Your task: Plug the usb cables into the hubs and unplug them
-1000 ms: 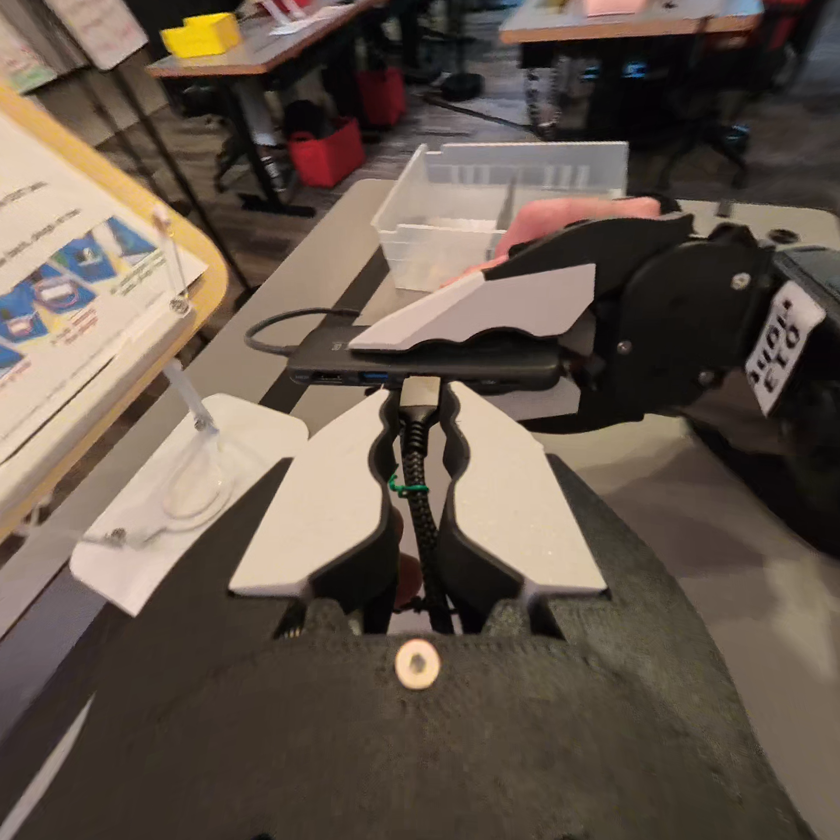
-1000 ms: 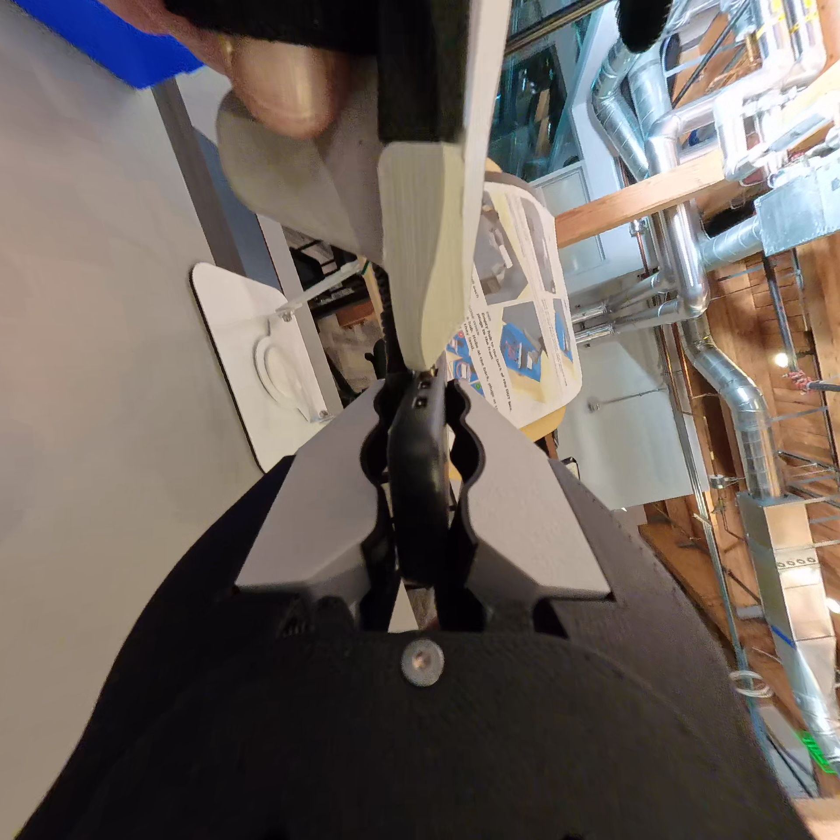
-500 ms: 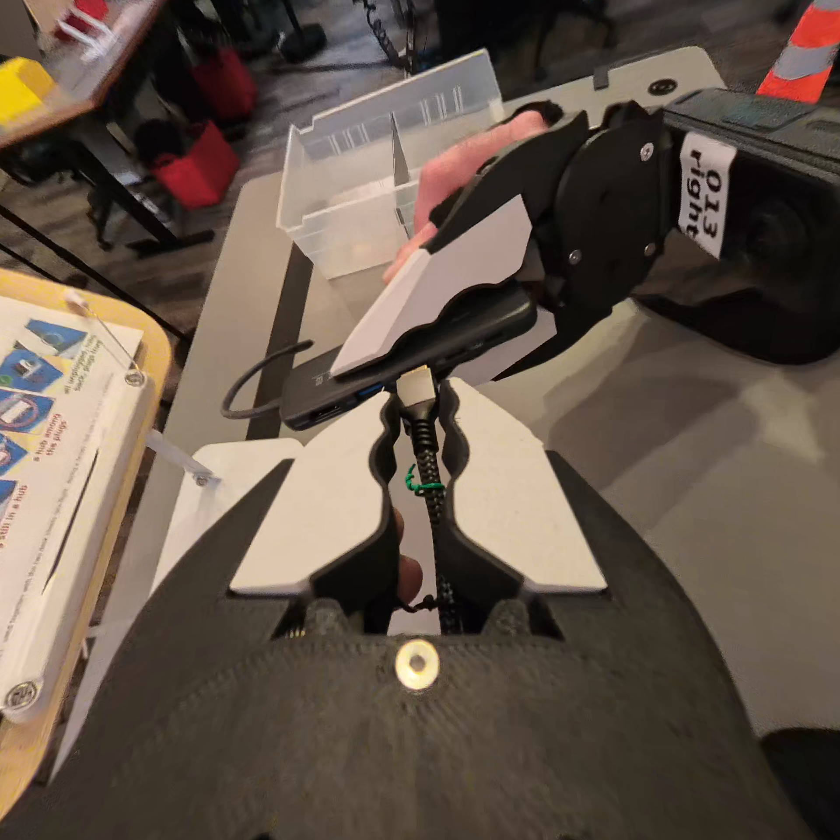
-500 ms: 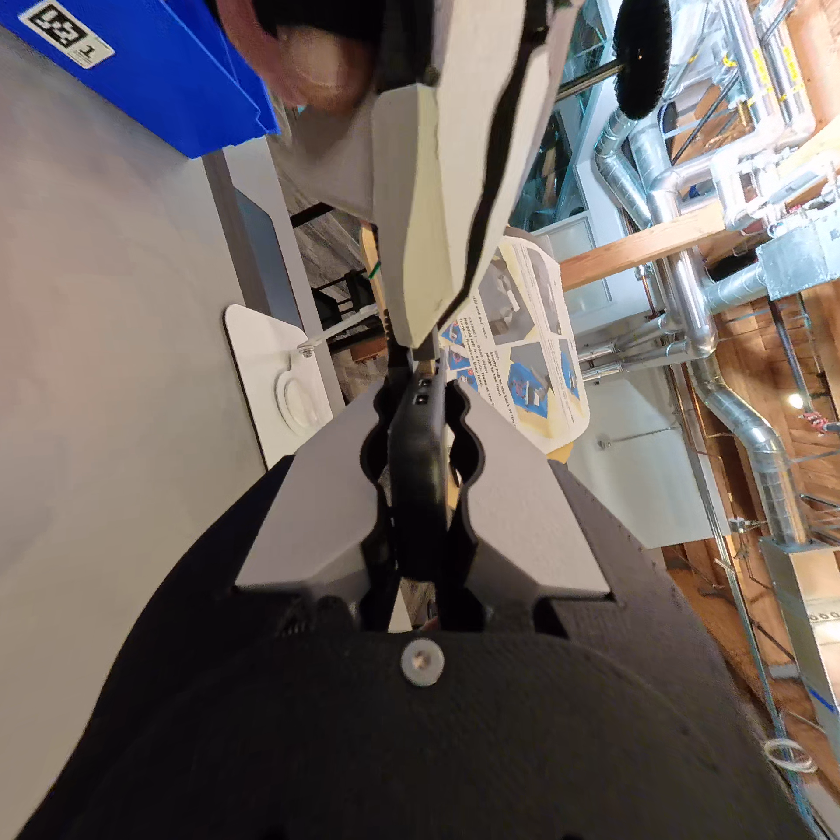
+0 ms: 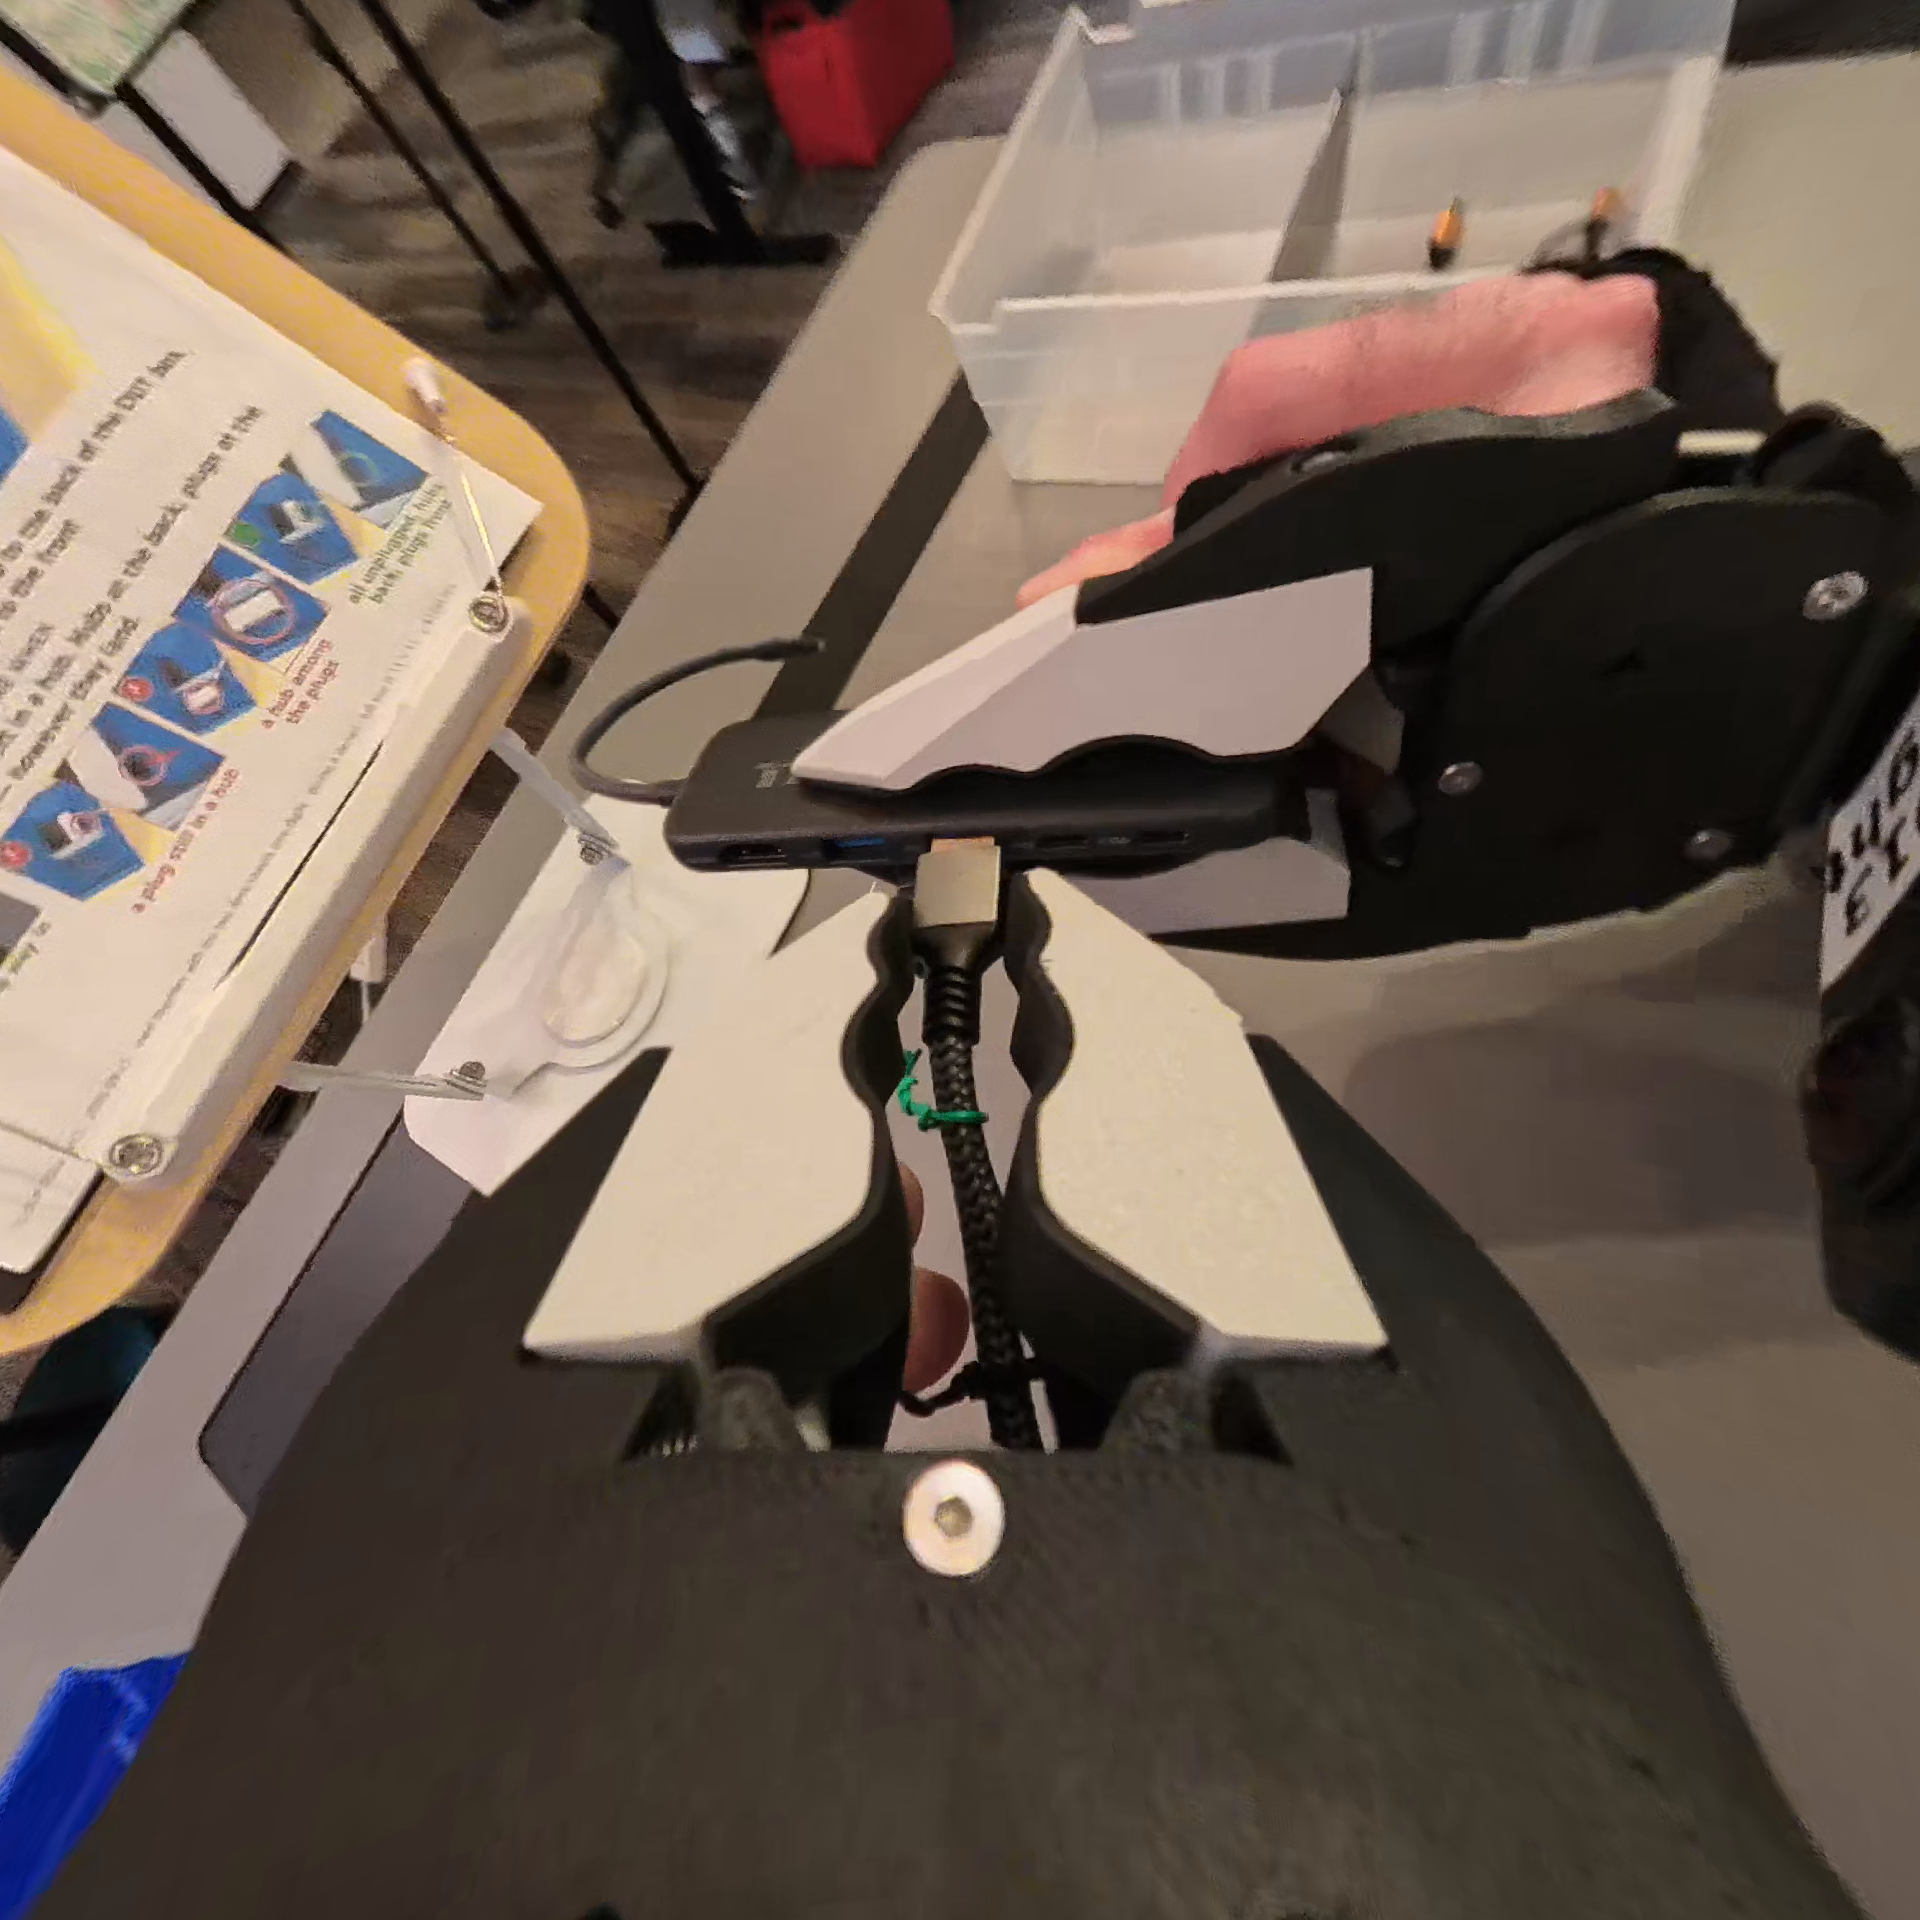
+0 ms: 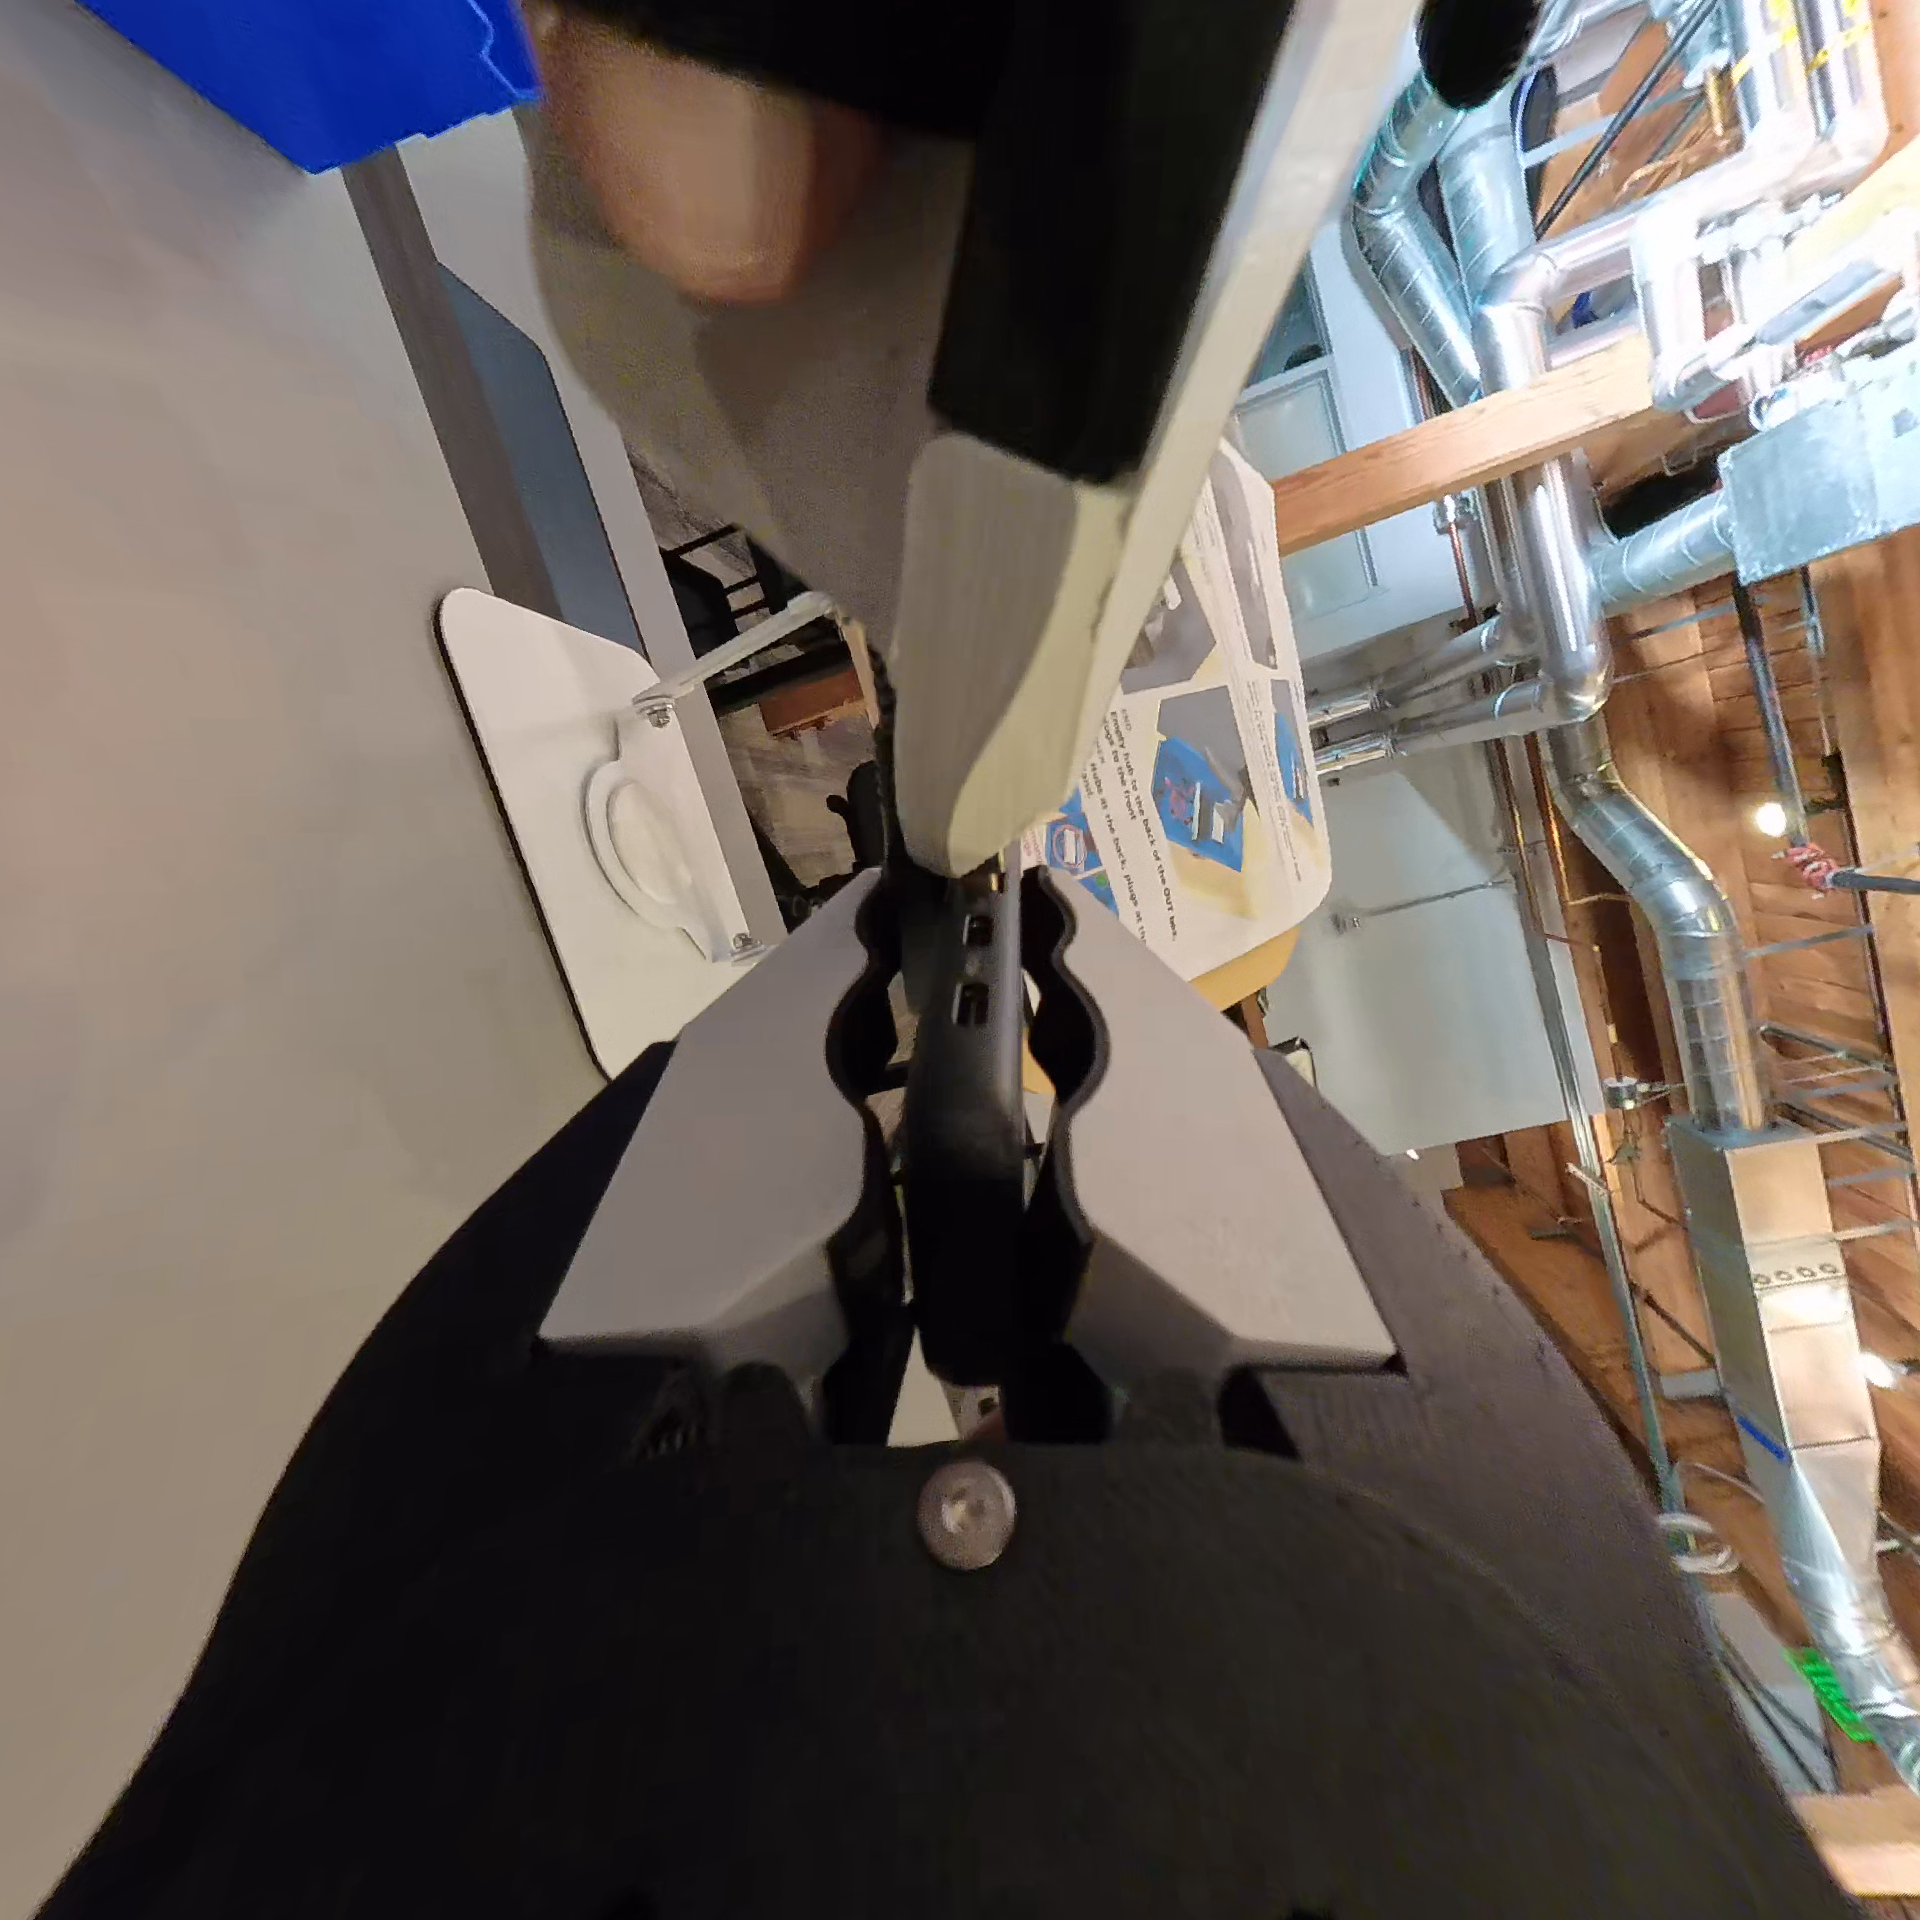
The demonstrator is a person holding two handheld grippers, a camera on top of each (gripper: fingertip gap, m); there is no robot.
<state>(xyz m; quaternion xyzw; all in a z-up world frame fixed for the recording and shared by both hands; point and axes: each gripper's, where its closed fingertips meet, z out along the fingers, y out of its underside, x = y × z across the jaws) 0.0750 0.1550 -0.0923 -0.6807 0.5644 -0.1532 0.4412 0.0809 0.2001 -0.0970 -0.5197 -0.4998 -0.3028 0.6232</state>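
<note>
1. USB plug (image 5: 956, 883) is clamped between left gripper (image 5: 951, 914) fingers, tip at a port of the hub (image 5: 966, 821)
2. Hub is pinched by right gripper (image 6: 961, 914), above the table (image 5: 1507, 1091)
3. Step judged: insertion; a straight push is needed

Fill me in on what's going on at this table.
A person is working two handheld grippers. The right gripper is shut on a black USB hub, holding it above the grey table. The left gripper is shut on a braided USB cable, its metal plug at a port on the hub's side; how far in it sits is unclear. A clear bin stands behind.
</note>
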